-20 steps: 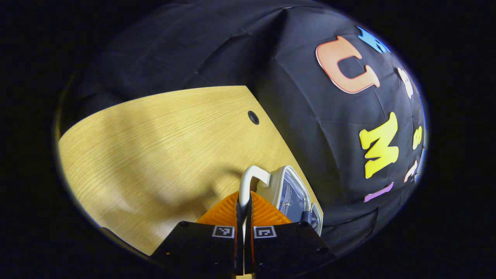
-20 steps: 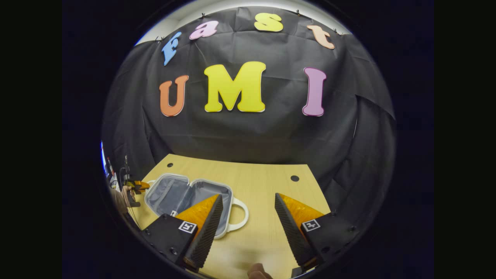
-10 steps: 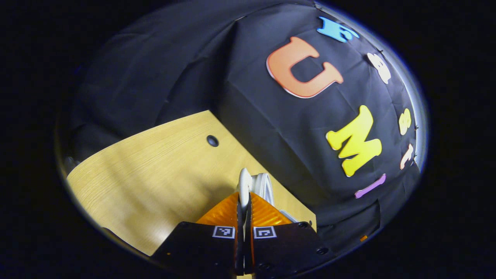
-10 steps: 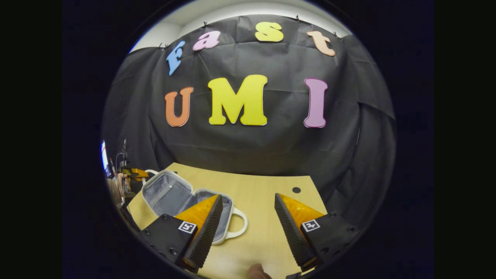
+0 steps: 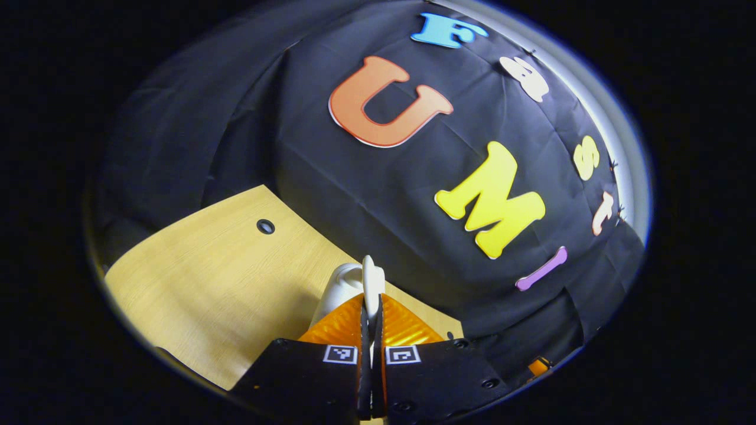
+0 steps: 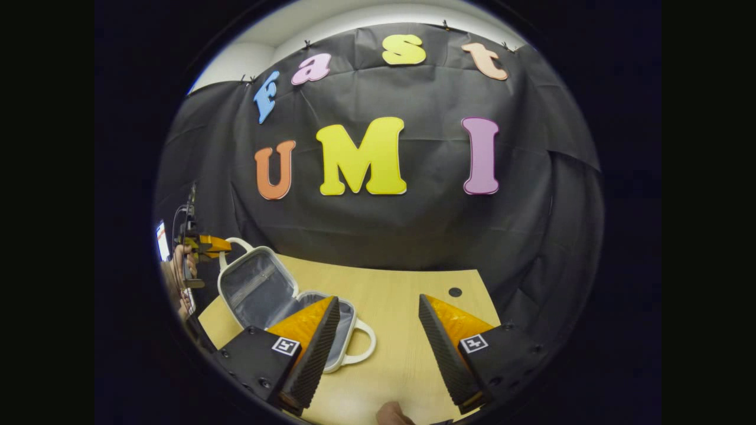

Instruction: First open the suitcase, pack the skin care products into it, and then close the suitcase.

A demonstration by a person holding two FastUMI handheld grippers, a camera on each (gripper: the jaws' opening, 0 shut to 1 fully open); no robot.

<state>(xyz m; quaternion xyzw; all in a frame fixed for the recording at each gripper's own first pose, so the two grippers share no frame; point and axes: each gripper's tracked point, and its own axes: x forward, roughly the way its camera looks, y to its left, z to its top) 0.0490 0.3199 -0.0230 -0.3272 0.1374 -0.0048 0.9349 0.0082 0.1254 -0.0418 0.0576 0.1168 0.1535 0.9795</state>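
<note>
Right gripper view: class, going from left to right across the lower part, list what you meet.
Person's hand → left tool shut on the lid handle → raised suitcase lid → suitcase's near handle → table hole.

A staged recording booth is shown rather than a lived-in home. A light wood-grain bench (image 6: 407,330) with a round cable hole (image 6: 455,291) is enclosed at the back and sides by creased black cloth (image 6: 378,230) pinned up as a wall. Above the cloth, a strip of plain pale wall or ceiling (image 6: 331,20) can be seen. At the left edge of the right gripper view, a lit screen (image 6: 160,241) and cables are glimpsed, suggesting lab equipment.
</note>
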